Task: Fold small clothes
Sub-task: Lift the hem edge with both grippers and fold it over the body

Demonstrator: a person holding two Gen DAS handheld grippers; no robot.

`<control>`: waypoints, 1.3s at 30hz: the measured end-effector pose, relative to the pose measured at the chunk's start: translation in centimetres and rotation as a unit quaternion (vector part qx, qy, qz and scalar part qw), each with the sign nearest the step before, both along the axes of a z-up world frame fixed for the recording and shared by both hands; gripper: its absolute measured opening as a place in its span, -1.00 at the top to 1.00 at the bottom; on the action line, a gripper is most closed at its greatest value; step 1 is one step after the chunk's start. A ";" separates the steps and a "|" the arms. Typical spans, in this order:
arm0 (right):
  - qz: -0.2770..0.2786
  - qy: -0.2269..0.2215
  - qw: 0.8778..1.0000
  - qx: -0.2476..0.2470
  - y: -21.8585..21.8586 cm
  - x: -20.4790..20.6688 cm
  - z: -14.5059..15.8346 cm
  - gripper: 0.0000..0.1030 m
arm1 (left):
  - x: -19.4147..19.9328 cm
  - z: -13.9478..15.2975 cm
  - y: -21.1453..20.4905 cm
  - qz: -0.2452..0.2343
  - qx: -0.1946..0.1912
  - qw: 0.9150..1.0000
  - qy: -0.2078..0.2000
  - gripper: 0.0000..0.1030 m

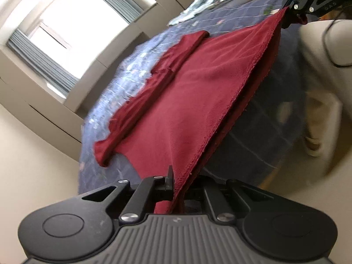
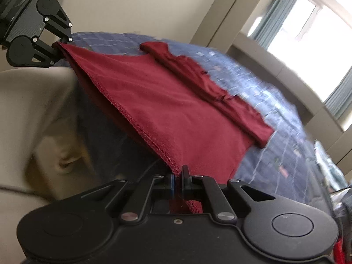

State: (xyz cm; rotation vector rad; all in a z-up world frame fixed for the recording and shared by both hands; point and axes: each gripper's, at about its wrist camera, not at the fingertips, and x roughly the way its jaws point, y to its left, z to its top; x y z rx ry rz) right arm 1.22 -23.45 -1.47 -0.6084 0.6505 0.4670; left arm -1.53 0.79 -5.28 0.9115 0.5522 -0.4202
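2 tongs each pinch a near corner of the red shirt (image 1: pixel 187 92). The left tongs (image 1: pixel 173 182) are closed tight on the hem at one end, and the right tongs (image 2: pixel 178 176) are closed on the hem at the other end. The hem is pulled straight between them and lifted off the blue bed cover (image 2: pixel 275 101). The far part of the shirt lies flat on the bed, with the sleeves (image 2: pixel 198 74) already tucked in along the far edge. I think the fold in half is now under way. Next, both hands should carry the hem over to the far edge together, keeping it level, then let go.
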 end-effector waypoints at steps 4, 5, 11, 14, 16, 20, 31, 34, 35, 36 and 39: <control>0.007 0.022 1.000 -0.004 0.2 -1.8 0.2 0.91 | -2.1 0.3 0.3 -0.005 -0.007 1.000 0.026 0.96; 0.006 0.024 1.000 -0.004 0.2 -2.0 0.1 0.91 | -2.2 0.4 0.3 -0.006 -0.009 1.000 0.024 0.95; -0.007 0.036 0.999 0.031 -0.4 -1.5 0.5 0.90 | -1.4 2.0 1.0 0.009 -0.045 0.998 0.032 0.94; -0.008 0.041 0.998 0.049 -0.8 -1.1 1.4 0.89 | -0.7 3.0 1.4 0.008 -0.050 0.998 0.032 0.93; -0.008 0.046 0.997 0.063 -1.1 -0.7 2.2 0.89 | -0.5 3.5 1.2 0.005 -0.051 0.998 0.032 0.93; -0.001 0.053 0.996 0.073 -1.8 0.9 4.1 0.88 | 1.1 5.4 0.9 -0.013 -0.050 0.998 0.040 0.92; 0.021 0.008 0.999 0.028 -1.5 12.1 10.9 0.85 | 14.2 12.9 0.4 0.011 -0.093 0.989 0.114 0.88; 0.020 -0.006 1.000 0.014 -1.1 16.0 12.0 0.85 | 18.4 13.7 0.2 0.033 -0.104 0.987 0.118 0.88; 0.020 -0.012 1.000 0.008 -1.0 17.3 12.2 0.85 | 19.8 13.9 0.2 0.043 -0.111 0.986 0.119 0.88; 0.019 -0.016 1.000 0.003 -0.8 18.6 12.3 0.85 | 21.4 13.9 0.2 0.054 -0.118 0.984 0.120 0.88; 0.016 -0.017 1.000 -0.008 -0.5 22.8 12.0 0.85 | 26.2 13.5 0.3 0.084 -0.138 0.978 0.132 0.88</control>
